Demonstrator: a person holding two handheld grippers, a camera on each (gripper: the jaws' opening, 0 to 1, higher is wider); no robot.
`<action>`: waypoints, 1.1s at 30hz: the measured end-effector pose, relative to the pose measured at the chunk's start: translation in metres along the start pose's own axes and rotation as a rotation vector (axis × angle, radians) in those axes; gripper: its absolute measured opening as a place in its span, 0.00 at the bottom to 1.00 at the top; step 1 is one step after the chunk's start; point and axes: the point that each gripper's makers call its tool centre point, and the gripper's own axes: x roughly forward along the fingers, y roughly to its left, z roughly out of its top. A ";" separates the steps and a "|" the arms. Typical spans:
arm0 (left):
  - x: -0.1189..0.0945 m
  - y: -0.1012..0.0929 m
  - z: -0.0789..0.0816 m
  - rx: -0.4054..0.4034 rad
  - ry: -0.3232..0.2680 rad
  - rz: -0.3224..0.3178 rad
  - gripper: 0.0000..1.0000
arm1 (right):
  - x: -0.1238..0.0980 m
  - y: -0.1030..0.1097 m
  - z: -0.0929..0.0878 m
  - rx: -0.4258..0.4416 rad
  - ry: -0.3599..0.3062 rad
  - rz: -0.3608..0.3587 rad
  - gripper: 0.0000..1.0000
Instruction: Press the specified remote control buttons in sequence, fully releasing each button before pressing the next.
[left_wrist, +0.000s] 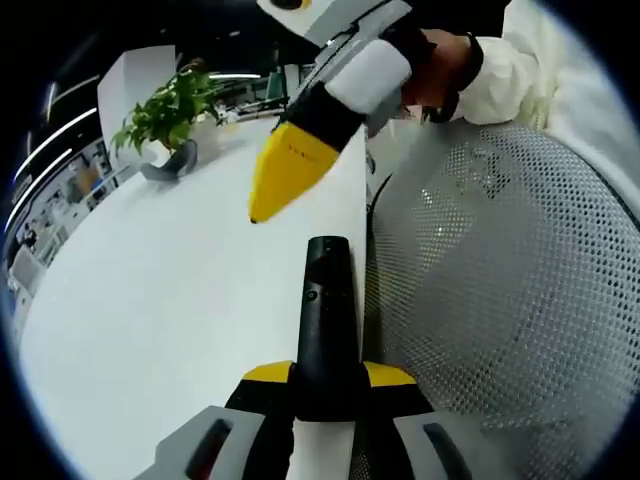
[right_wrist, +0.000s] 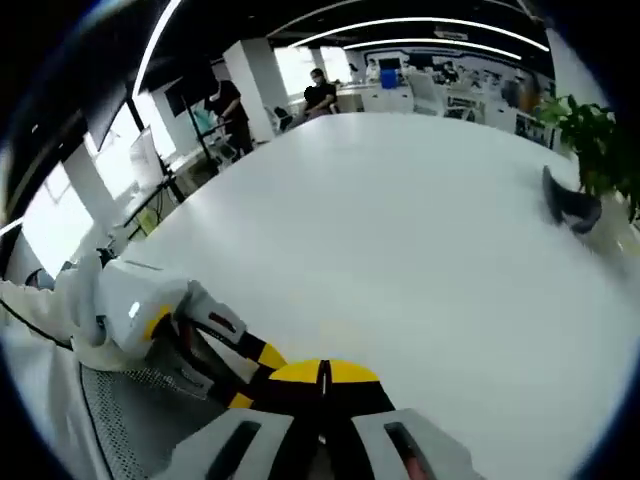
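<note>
Left tongs (left_wrist: 325, 385) clamped on remote (left_wrist: 327, 320), long axis pointing away along desk (left_wrist: 150, 330) edge. Right tongs (left_wrist: 285, 175) together, poised just beyond its far end, probably nearer the buttons.

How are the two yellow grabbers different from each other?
The left gripper is shut on the black remote, while the right gripper holds nothing, its yellow tips closed together into a point. The left gripper sits low at the edge of the white table; the right gripper hangs above the table, pointing down near the remote's far end. Both have yellow tips on black and white bodies.
</note>
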 end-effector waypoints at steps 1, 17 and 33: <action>0.000 0.001 0.000 -0.003 0.002 -0.002 0.24 | -0.005 -0.003 0.003 0.001 -0.019 -0.017 0.00; -0.016 0.017 -0.012 0.041 0.067 -0.045 0.23 | -0.041 -0.036 0.040 -0.057 -0.324 -0.219 0.33; -0.024 0.069 0.012 0.083 0.023 -0.021 0.23 | -0.039 -0.051 0.041 -0.082 -0.352 -0.297 0.76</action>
